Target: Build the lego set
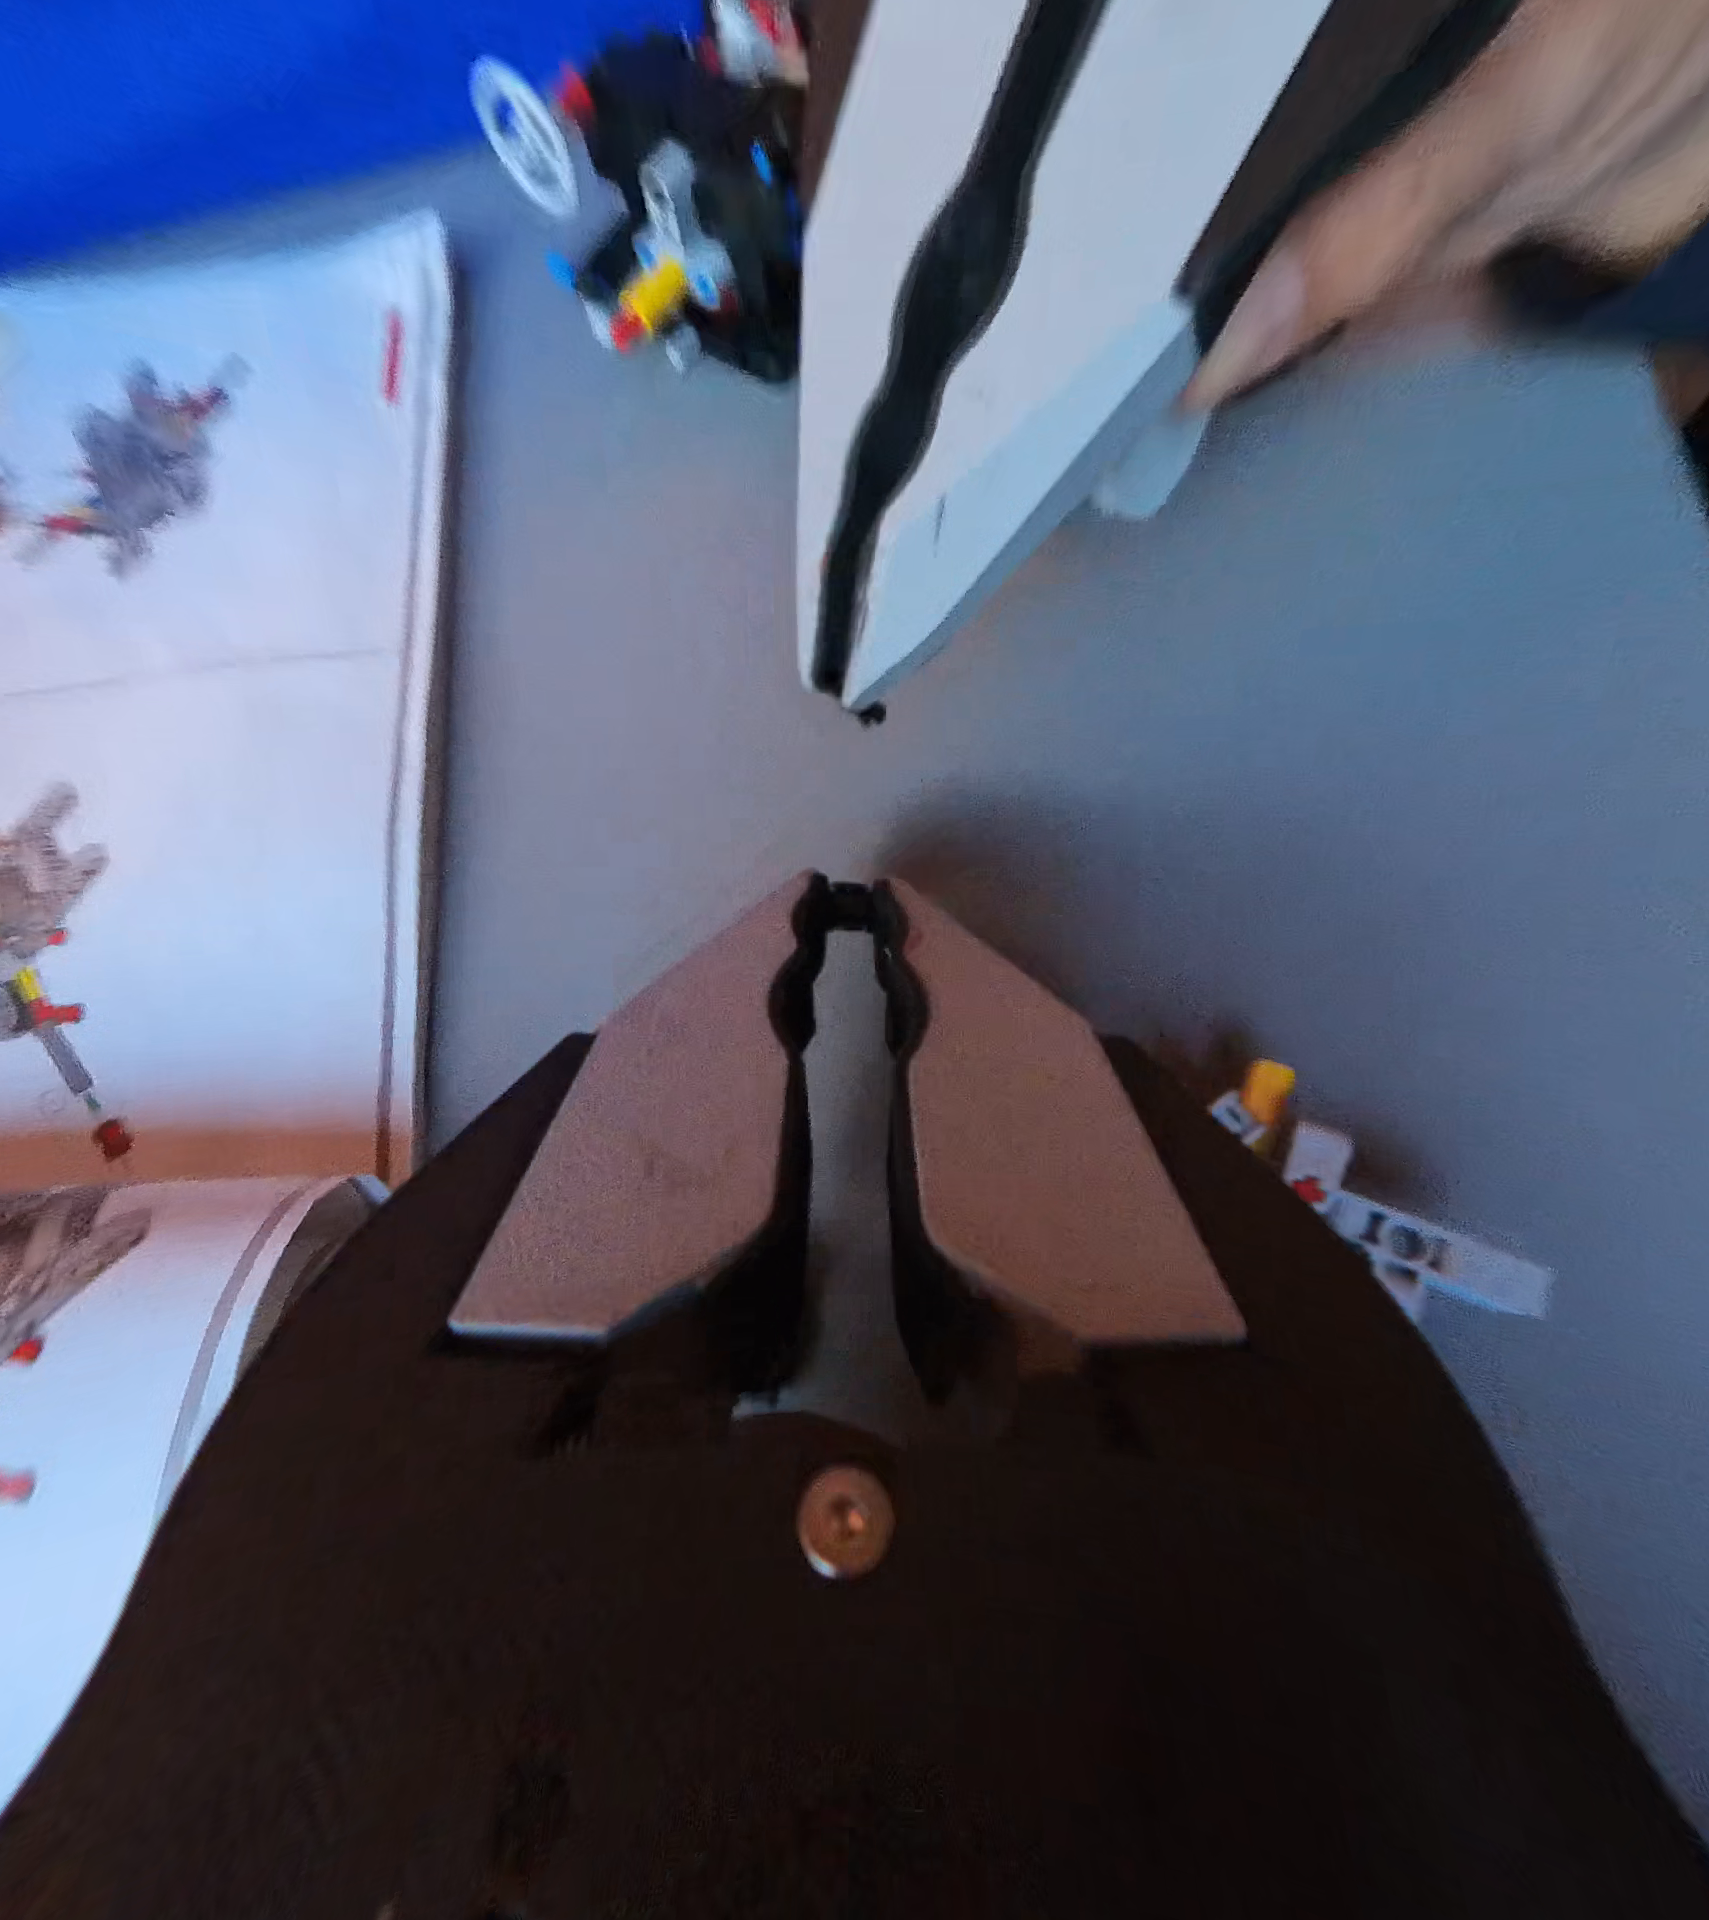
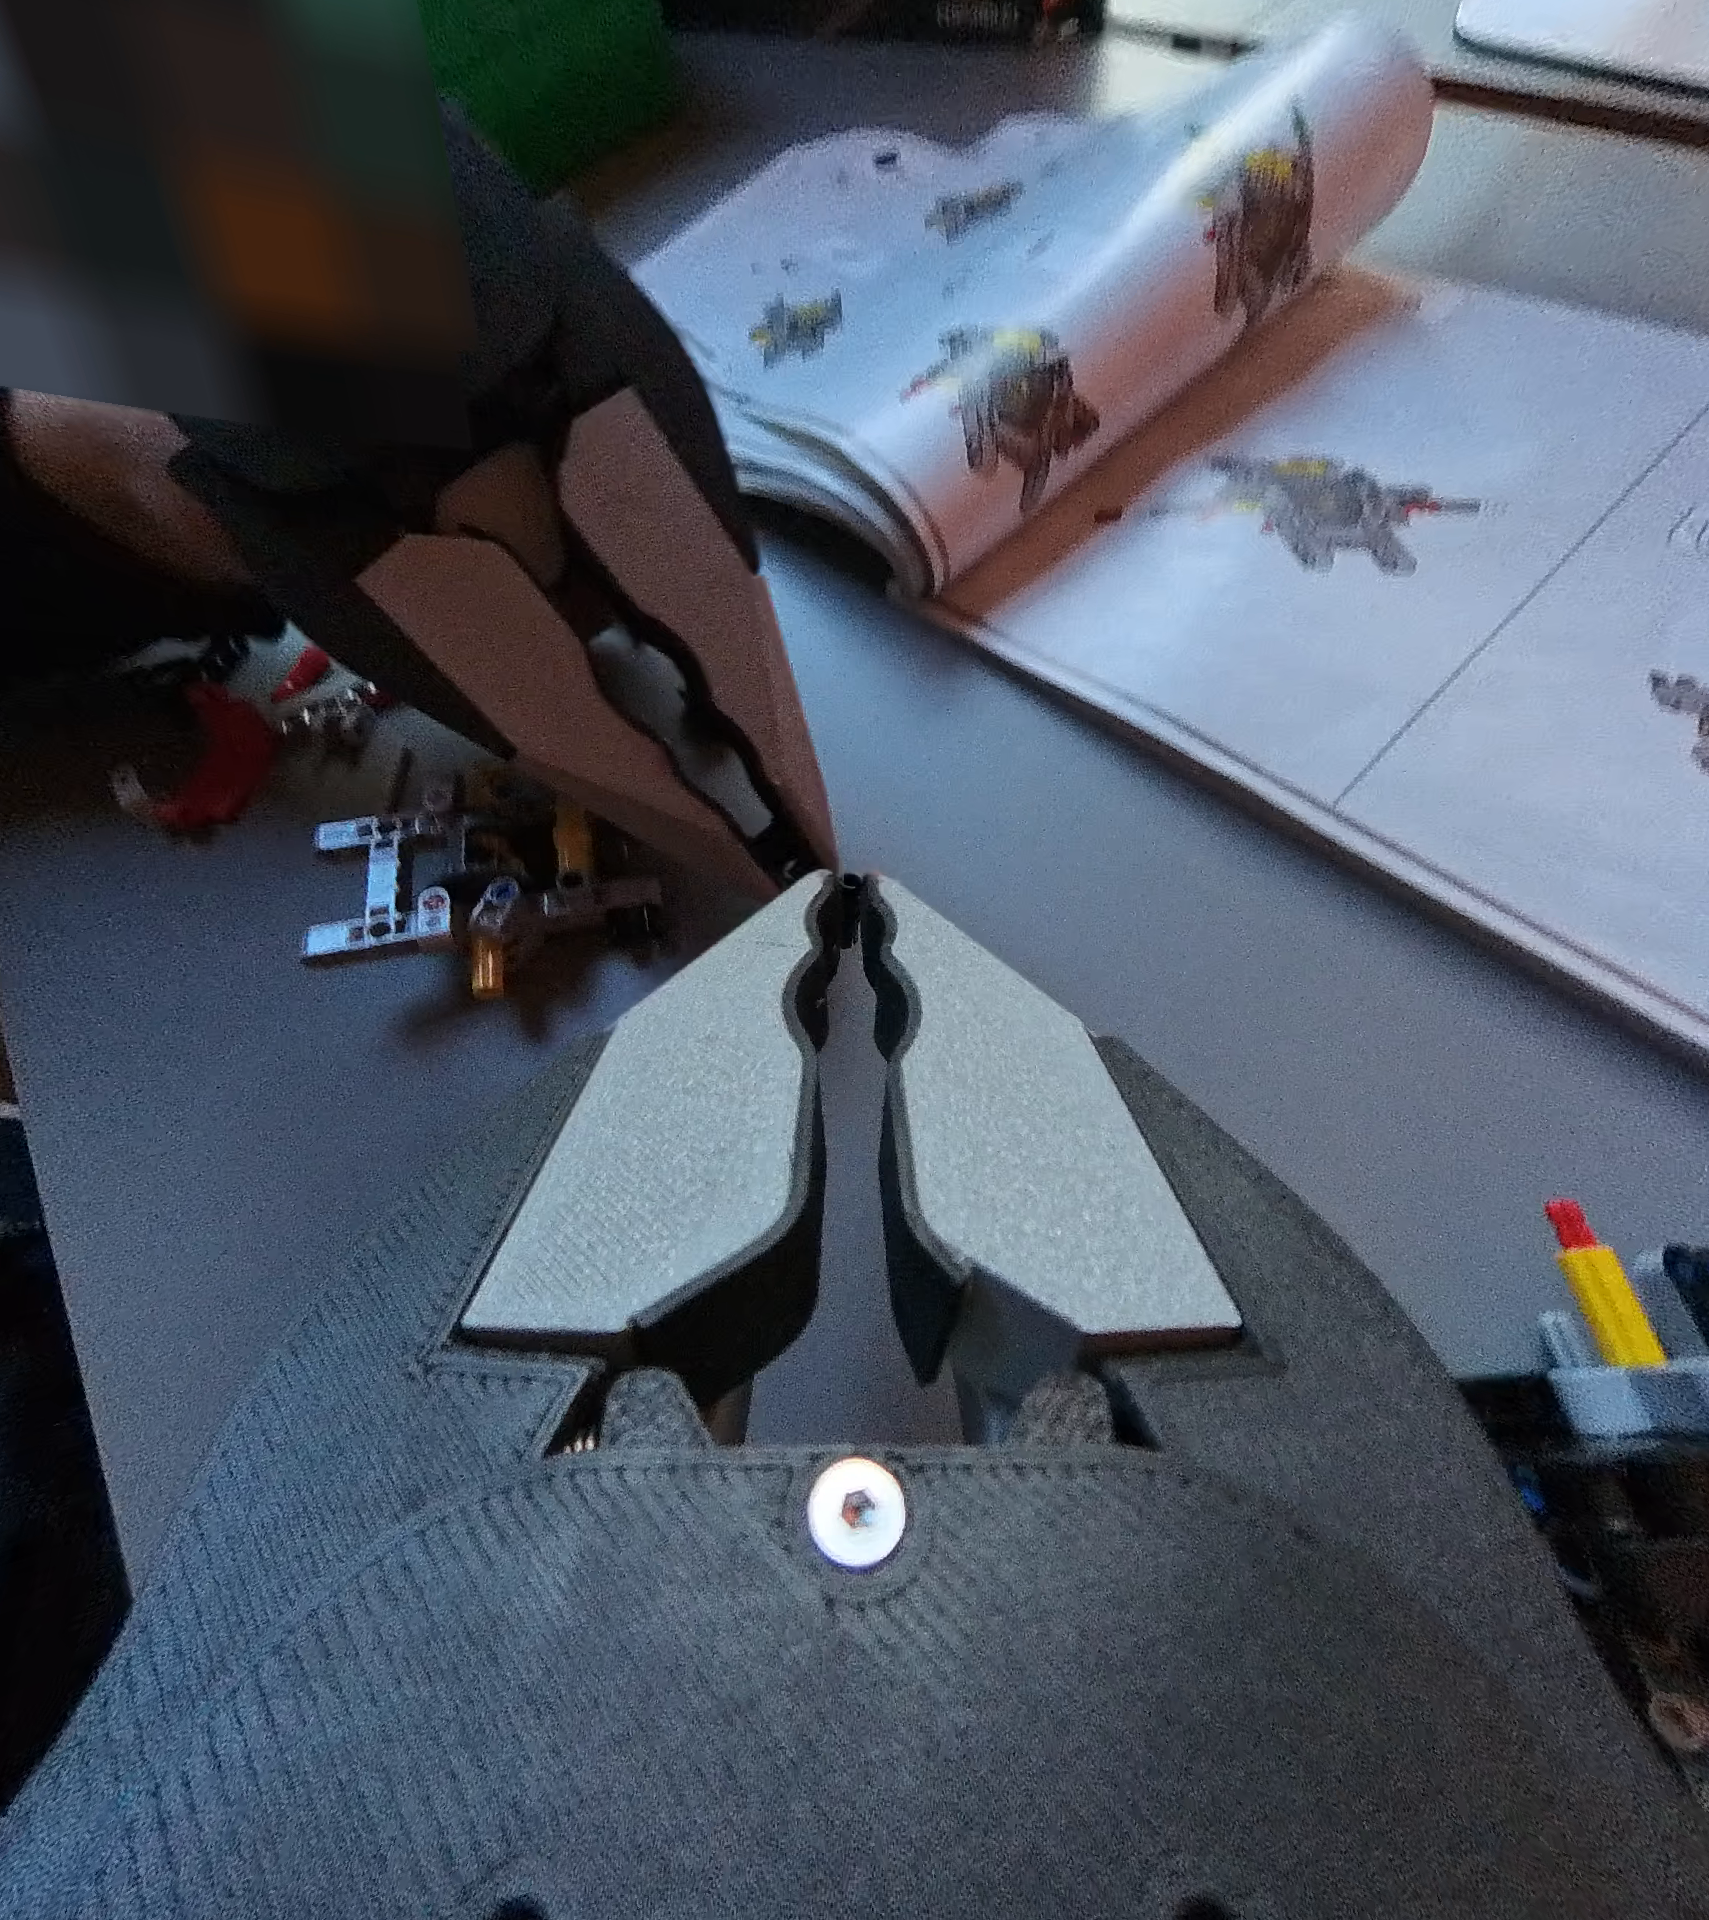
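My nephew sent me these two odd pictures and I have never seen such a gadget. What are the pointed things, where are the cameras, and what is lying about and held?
There is no machine here: a person holds one pair of tongs in each hand, and each pair carries a camera that looks forward along its two fingers.

The left view shows the left tongs nipping a small black piece at their tips, with the right tongs coming in from above, a hand on them.

The right view shows the right tongs closed on a small black pin, with the left tongs tip to tip with them.

On the grey table lie an open instruction booklet, a small build of toy bricks and a red piece.
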Action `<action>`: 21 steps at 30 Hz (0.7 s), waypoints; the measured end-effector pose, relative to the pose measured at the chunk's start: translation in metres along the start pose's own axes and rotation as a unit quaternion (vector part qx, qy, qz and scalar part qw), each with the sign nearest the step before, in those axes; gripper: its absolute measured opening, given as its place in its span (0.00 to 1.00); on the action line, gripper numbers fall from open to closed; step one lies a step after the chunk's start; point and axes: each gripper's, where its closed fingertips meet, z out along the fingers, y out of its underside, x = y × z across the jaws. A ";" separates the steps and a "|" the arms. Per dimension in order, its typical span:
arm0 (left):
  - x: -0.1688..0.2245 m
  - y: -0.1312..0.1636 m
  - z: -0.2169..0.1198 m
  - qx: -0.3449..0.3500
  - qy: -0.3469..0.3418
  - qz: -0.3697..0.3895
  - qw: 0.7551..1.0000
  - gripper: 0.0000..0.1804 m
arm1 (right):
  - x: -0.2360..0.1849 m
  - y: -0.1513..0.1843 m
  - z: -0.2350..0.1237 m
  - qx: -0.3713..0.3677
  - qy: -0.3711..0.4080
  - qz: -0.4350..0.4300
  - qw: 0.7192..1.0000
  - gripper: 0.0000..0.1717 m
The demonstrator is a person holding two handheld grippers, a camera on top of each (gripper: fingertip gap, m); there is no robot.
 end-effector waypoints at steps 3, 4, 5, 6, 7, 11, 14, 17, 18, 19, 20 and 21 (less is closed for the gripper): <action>0.004 0.006 0.011 -0.049 0.034 0.000 0.998 0.09 | -0.001 0.010 -0.004 -0.013 0.003 -0.007 1.000 0.00; 0.003 0.009 0.010 -0.068 0.036 0.000 0.997 0.10 | -0.001 0.011 -0.005 -0.015 0.003 -0.008 1.000 0.00; 0.000 0.012 0.007 -0.078 0.031 0.006 0.996 0.10 | -0.001 0.012 -0.006 -0.013 0.004 -0.008 1.000 0.00; -0.003 0.015 0.003 -0.085 0.023 0.010 0.996 0.13 | -0.001 0.012 -0.008 -0.011 0.003 -0.009 1.000 0.00; -0.007 0.018 -0.001 -0.090 0.014 0.008 0.996 0.16 | -0.002 0.012 -0.010 -0.008 0.002 -0.010 1.000 0.00; -0.001 0.023 -0.009 -0.099 0.028 -0.007 0.995 0.19 | -0.004 0.014 -0.012 -0.005 -0.012 -0.010 1.000 0.00; 0.005 0.025 -0.014 -0.121 0.030 0.012 0.992 0.18 | -0.010 0.018 -0.012 -0.010 -0.029 -0.009 0.999 0.00; 0.012 0.016 -0.014 -0.115 0.044 0.020 0.992 0.18 | -0.016 0.024 -0.011 -0.020 -0.039 -0.008 0.999 0.00; 0.016 0.011 -0.012 -0.107 0.055 0.020 0.993 0.17 | -0.018 0.026 -0.011 -0.022 -0.041 -0.008 0.999 0.00; 0.019 0.005 -0.009 -0.101 0.068 0.016 0.992 0.16 | -0.019 0.028 -0.011 -0.024 -0.043 -0.007 0.999 0.00; 0.022 0.002 -0.006 -0.101 0.081 0.010 0.992 0.16 | -0.021 0.028 -0.010 -0.024 -0.046 -0.006 0.999 0.00; 0.024 0.001 -0.002 -0.109 0.094 0.006 0.990 0.16 | -0.022 0.028 -0.010 -0.024 -0.049 -0.005 0.999 0.00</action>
